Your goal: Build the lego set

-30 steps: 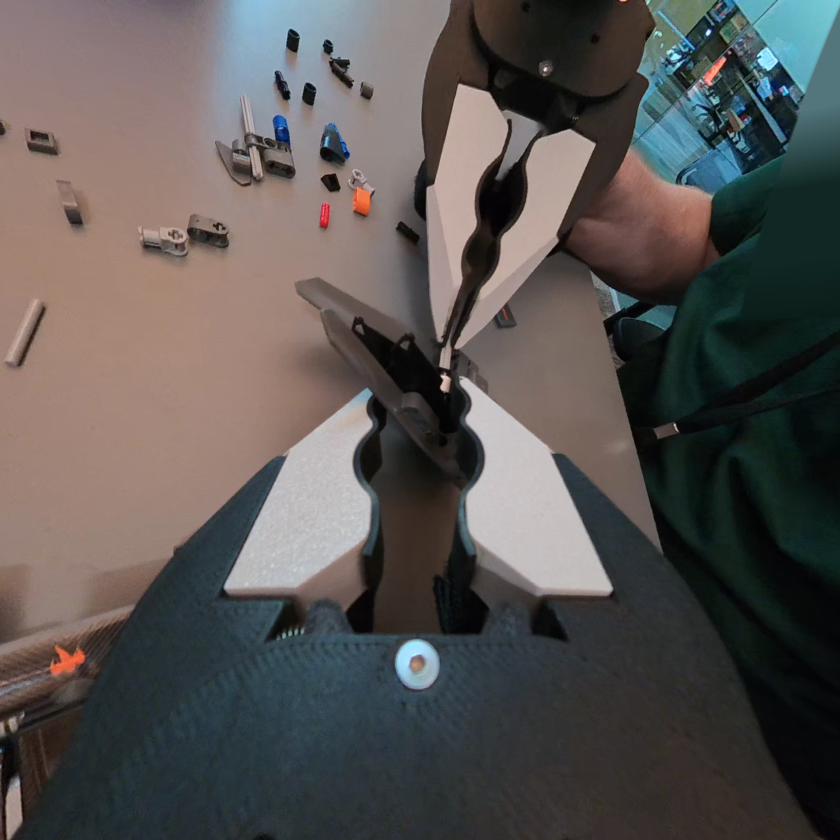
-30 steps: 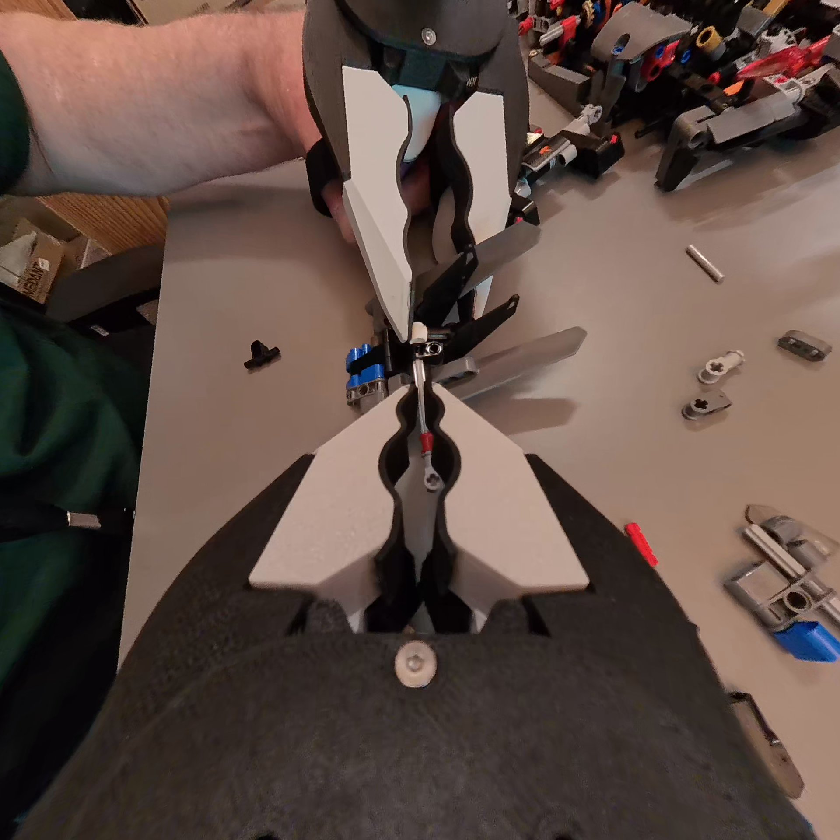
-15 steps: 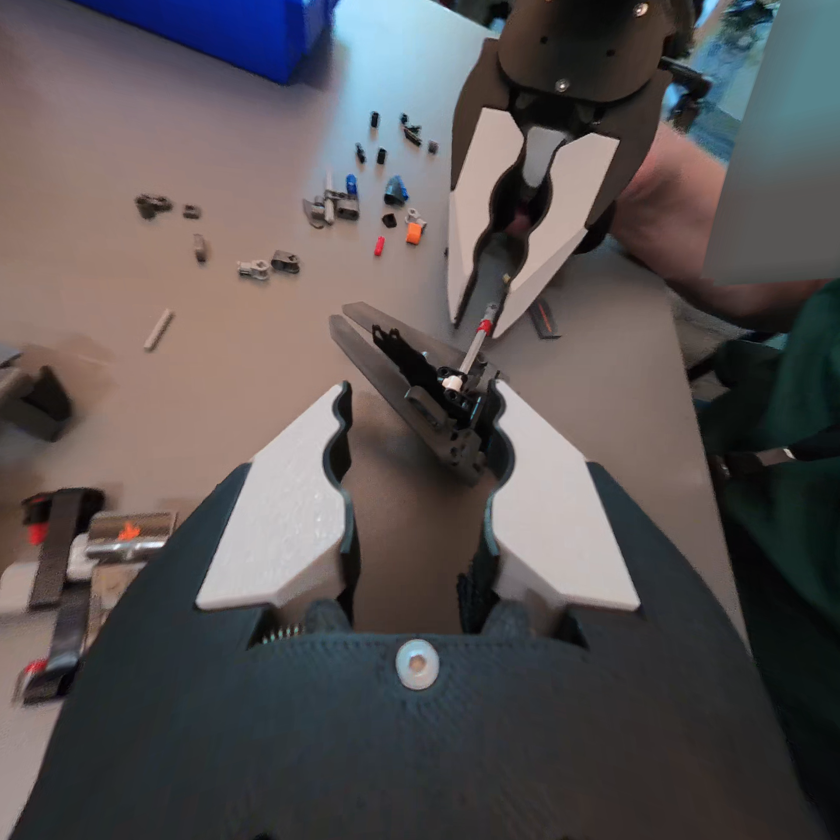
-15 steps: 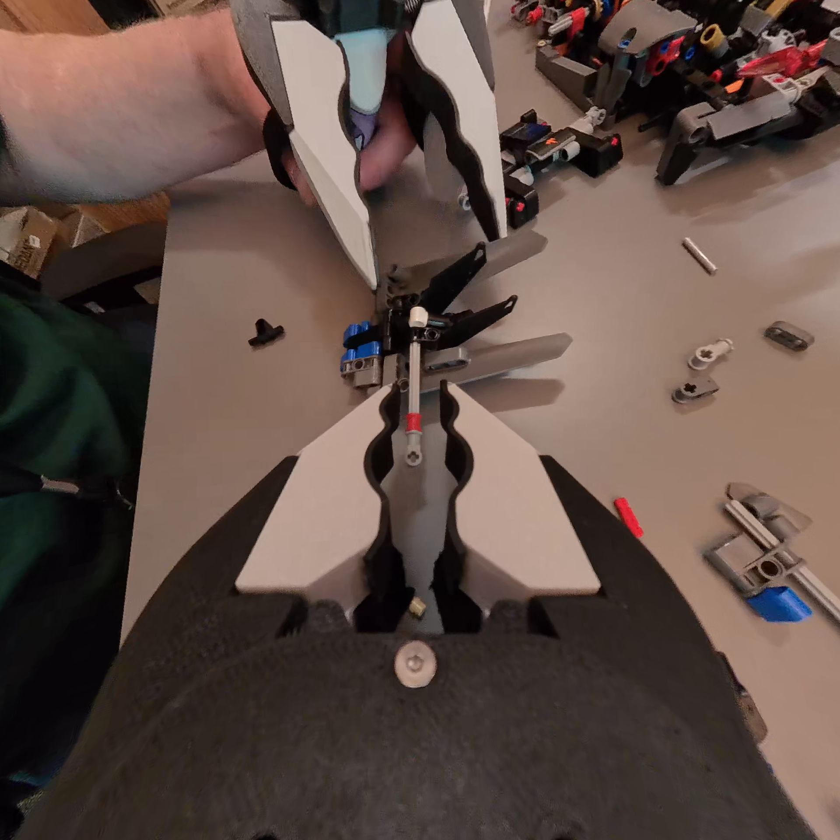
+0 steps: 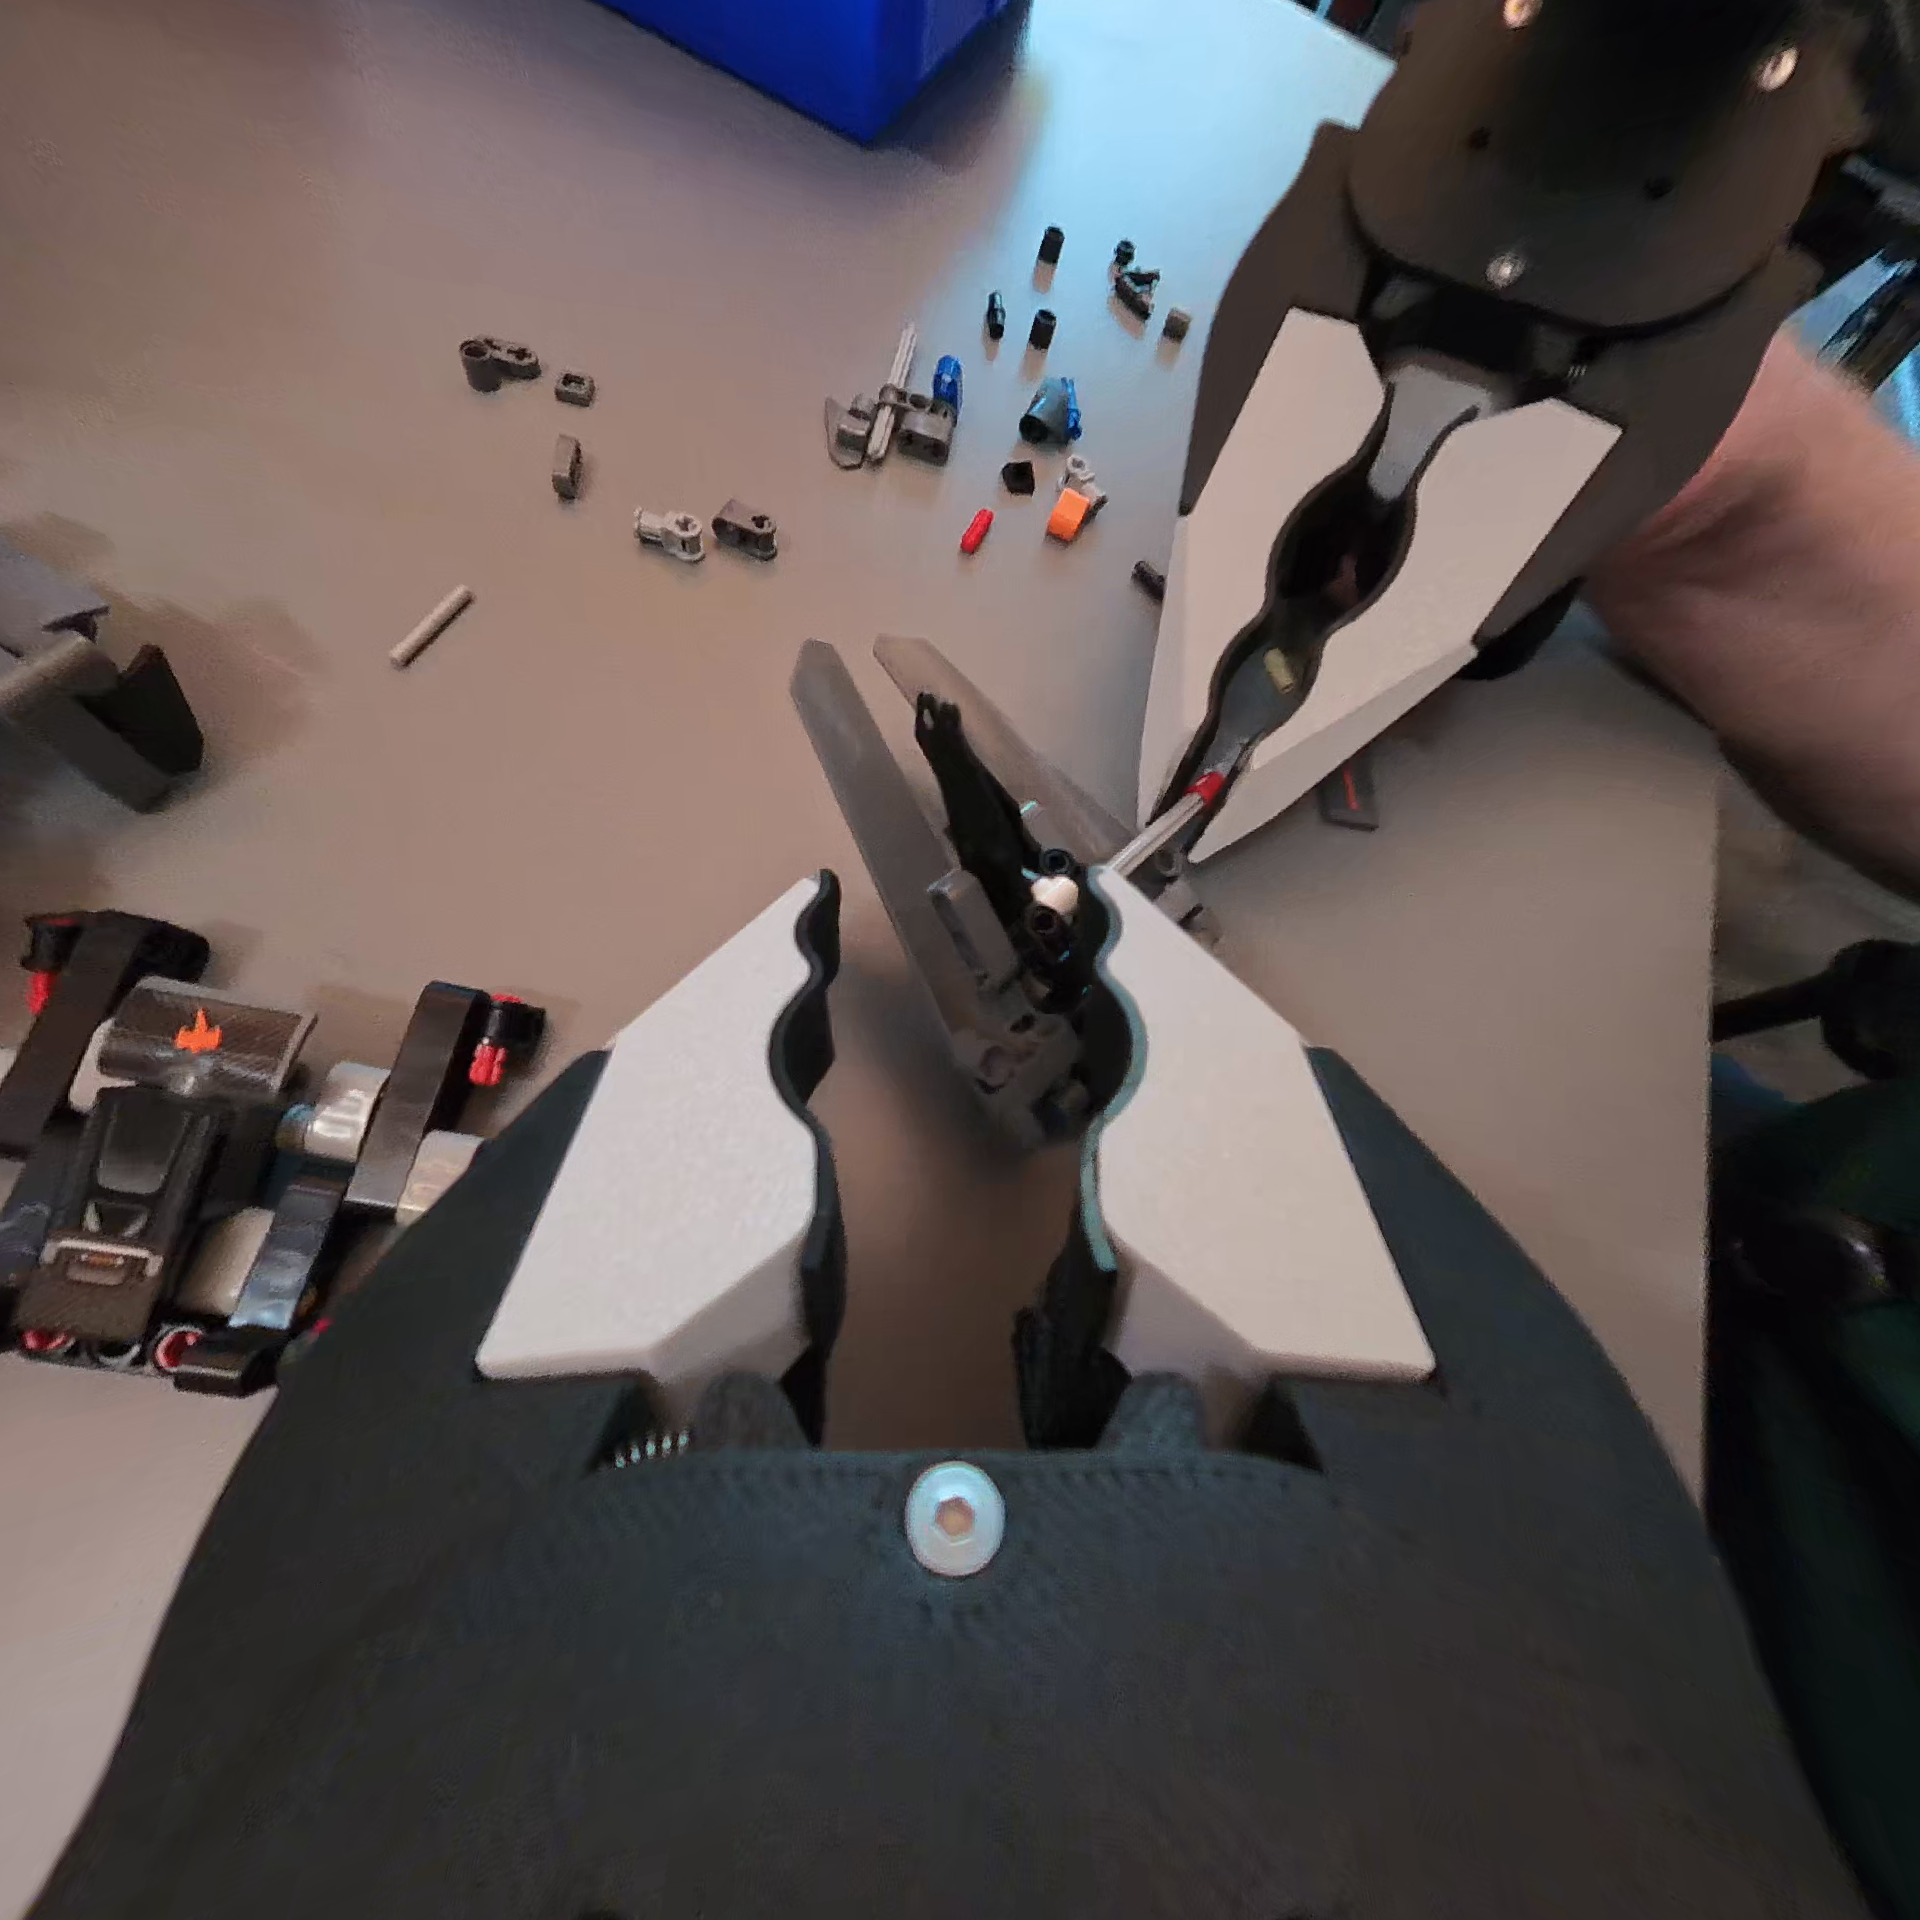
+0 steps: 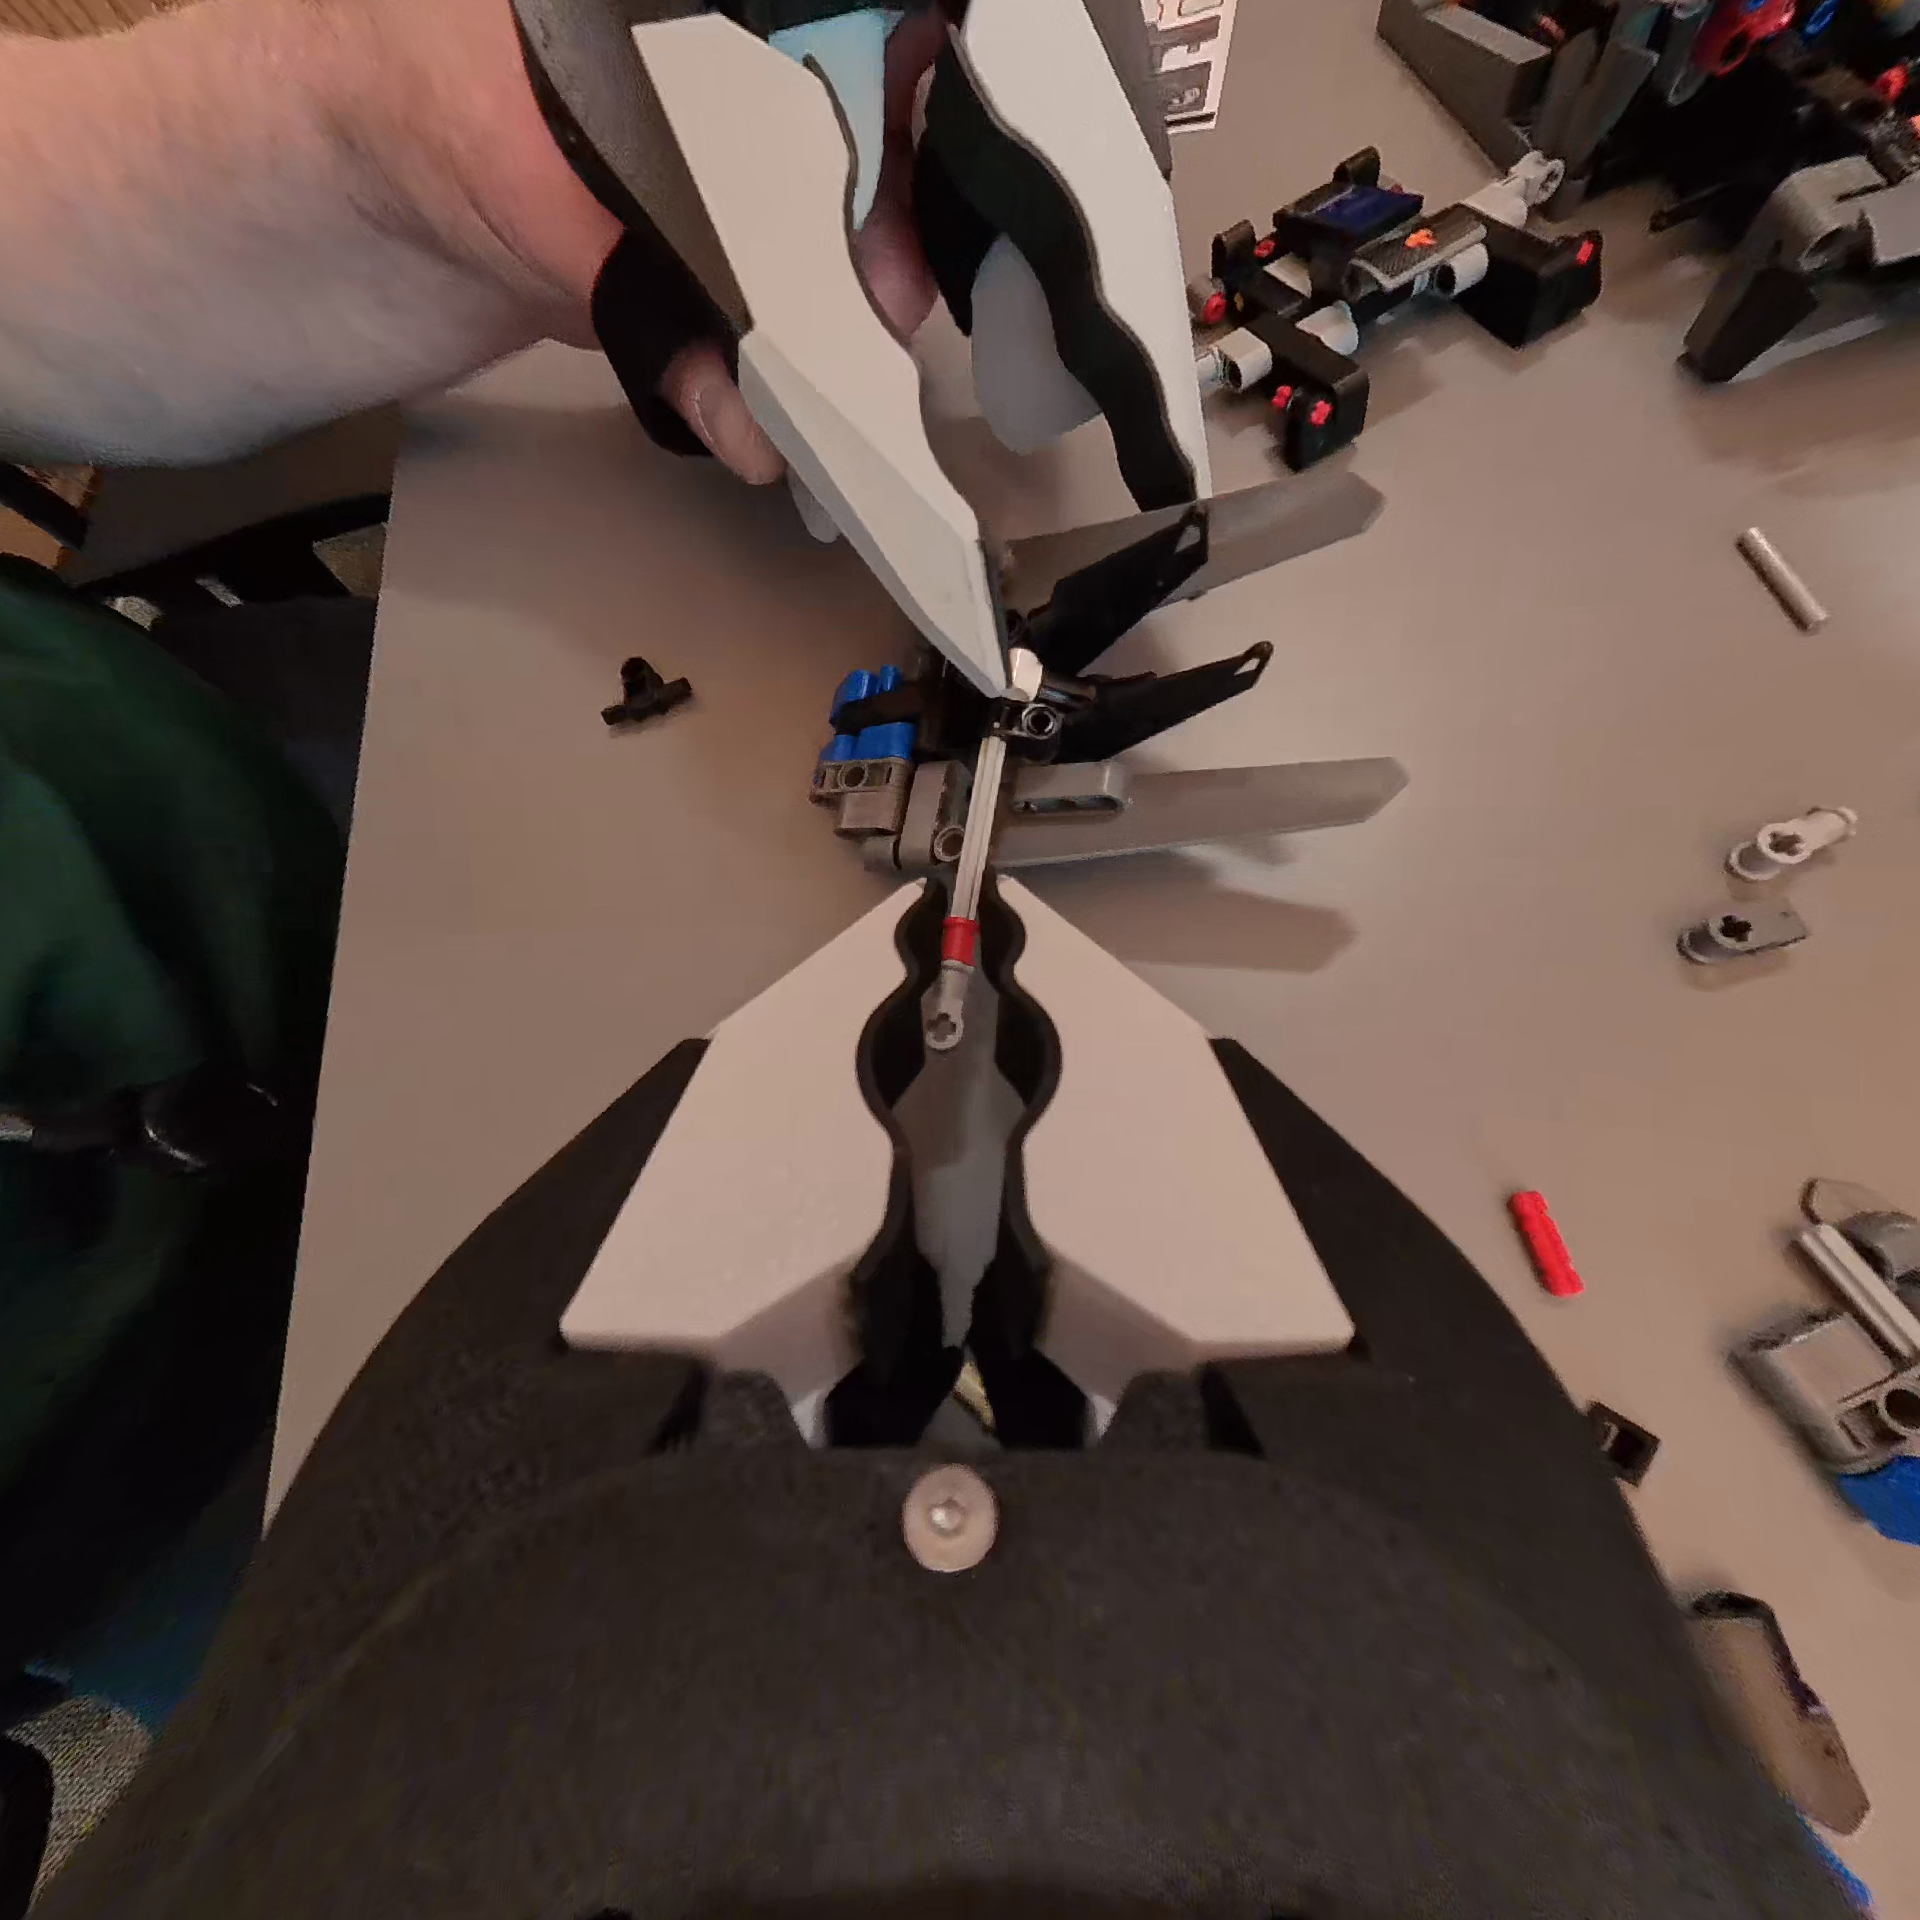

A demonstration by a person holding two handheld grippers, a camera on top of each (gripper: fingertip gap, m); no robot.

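Right now, through my left wrist camera, my left gripper (image 5: 956, 935) stands spread wide. Only my right-hand finger (image 5: 1205, 1049) touches the winged grey-and-black subassembly (image 5: 997, 925), which rests on the grey table (image 5: 520, 779); the other finger is clear of it. With nothing clamping the model, a push along the axle could slide or pivot it, I think, and the axle would cock in its hole. Across from me, my right gripper (image 5: 1210, 821) pinches the grey axle with the red bushing (image 5: 1174, 816) near its tips. Whether the axle's far end is seated in the black connector is hard to make out, as my finger covers that joint. Loose pins and connectors (image 5: 904, 416) lie well apart, beyond the wings.

Next, through my right wrist camera, my right gripper (image 6: 961, 894) is pressed together on the axle (image 6: 966, 862), the red bushing (image 6: 958, 938) just inside the tips, the cross-shaped end free behind them. The axle runs up across the subassembly (image 6: 1039, 769) toward a white-tipped piece (image 6: 1023, 670). My left gripper (image 6: 1081, 582) hangs open above, one fingertip (image 6: 935, 582) touching the model there. The axle tilts slightly, so forcing it could jam or pop the blue pins (image 6: 868, 717) loose. The left fingertip hides where the axle ends. A red pin (image 6: 1545, 1242) lies off to the right, and a partly built vehicle (image 6: 1382, 270) sits beyond.
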